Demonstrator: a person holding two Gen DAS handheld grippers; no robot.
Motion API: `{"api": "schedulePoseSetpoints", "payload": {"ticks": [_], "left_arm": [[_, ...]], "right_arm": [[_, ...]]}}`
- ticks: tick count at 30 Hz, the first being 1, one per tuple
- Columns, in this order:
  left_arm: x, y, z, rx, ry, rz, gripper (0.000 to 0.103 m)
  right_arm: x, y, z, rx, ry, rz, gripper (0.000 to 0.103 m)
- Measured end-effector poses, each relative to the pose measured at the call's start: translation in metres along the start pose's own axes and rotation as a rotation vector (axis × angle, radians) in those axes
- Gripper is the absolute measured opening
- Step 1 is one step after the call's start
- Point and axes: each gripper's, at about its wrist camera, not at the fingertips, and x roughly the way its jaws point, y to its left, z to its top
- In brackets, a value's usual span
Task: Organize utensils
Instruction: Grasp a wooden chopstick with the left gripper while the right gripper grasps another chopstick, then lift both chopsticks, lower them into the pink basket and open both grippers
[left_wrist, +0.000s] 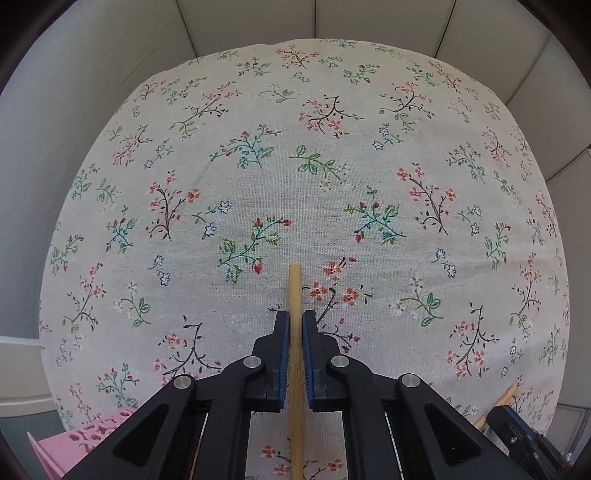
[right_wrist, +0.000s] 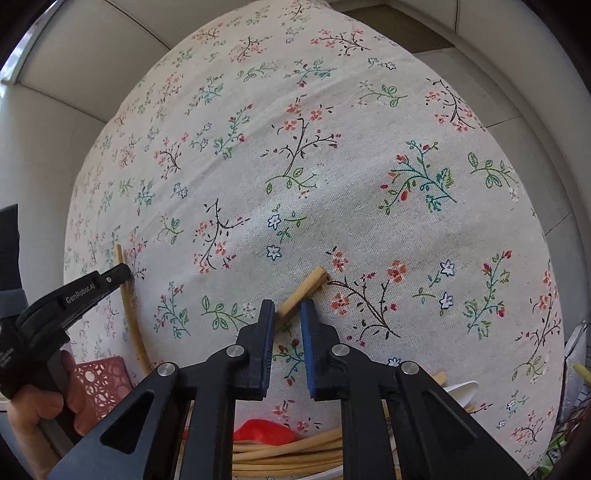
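Observation:
My left gripper (left_wrist: 295, 317) is shut on a bamboo chopstick (left_wrist: 295, 288) that runs straight between its blue pads above the floral tablecloth (left_wrist: 295, 166). In the right wrist view the left gripper (right_wrist: 122, 275) shows at the left edge holding that chopstick (right_wrist: 133, 325). My right gripper (right_wrist: 288, 308) is shut on a second bamboo chopstick (right_wrist: 304, 291); its square end sticks out up and right past the tips. That stick's end (left_wrist: 498, 402) shows at the lower right of the left wrist view.
A pink perforated holder (left_wrist: 92, 435) sits at the lower left; it also shows in the right wrist view (right_wrist: 99, 384). A pile of bamboo chopsticks (right_wrist: 295, 454), a red utensil (right_wrist: 264, 430) and a white spoon (right_wrist: 461, 391) lie below my right gripper. Grey wall panels ring the table.

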Motion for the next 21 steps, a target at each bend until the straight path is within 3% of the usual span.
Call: {"api": "schedulePoseSetpoints", "payload": {"ticks": [3, 5, 13, 16, 17, 19, 21], "left_arm": [[-0.017, -0.001, -0.006, 0.009, -0.032, -0.008, 0.007], [-0.029, -0.002, -0.011, 0.009, -0.049, -0.021, 0.007], [-0.087, -0.008, -0.039, 0.022, -0.152, -0.073, 0.007], [-0.114, -0.003, -0.046, 0.036, -0.206, -0.090, 0.007], [-0.122, 0.000, -0.048, 0.036, -0.225, -0.099, 0.007], [-0.141, 0.011, -0.058, 0.033, -0.271, -0.125, 0.007], [-0.154, 0.020, -0.067, 0.035, -0.313, -0.140, 0.007]], "right_arm": [[0.000, -0.010, 0.002, 0.031, 0.008, 0.076, 0.009], [-0.001, -0.019, 0.004, 0.055, 0.015, 0.132, 0.000], [-0.011, -0.040, 0.005, 0.122, 0.016, 0.219, 0.002], [-0.019, -0.042, 0.006, 0.139, 0.008, 0.198, 0.014], [-0.019, -0.042, 0.007, 0.138, 0.011, 0.196, 0.034], [-0.019, -0.036, 0.006, 0.132, 0.003, 0.175, 0.049], [-0.017, -0.023, 0.005, 0.090, -0.006, 0.114, 0.049]]}}
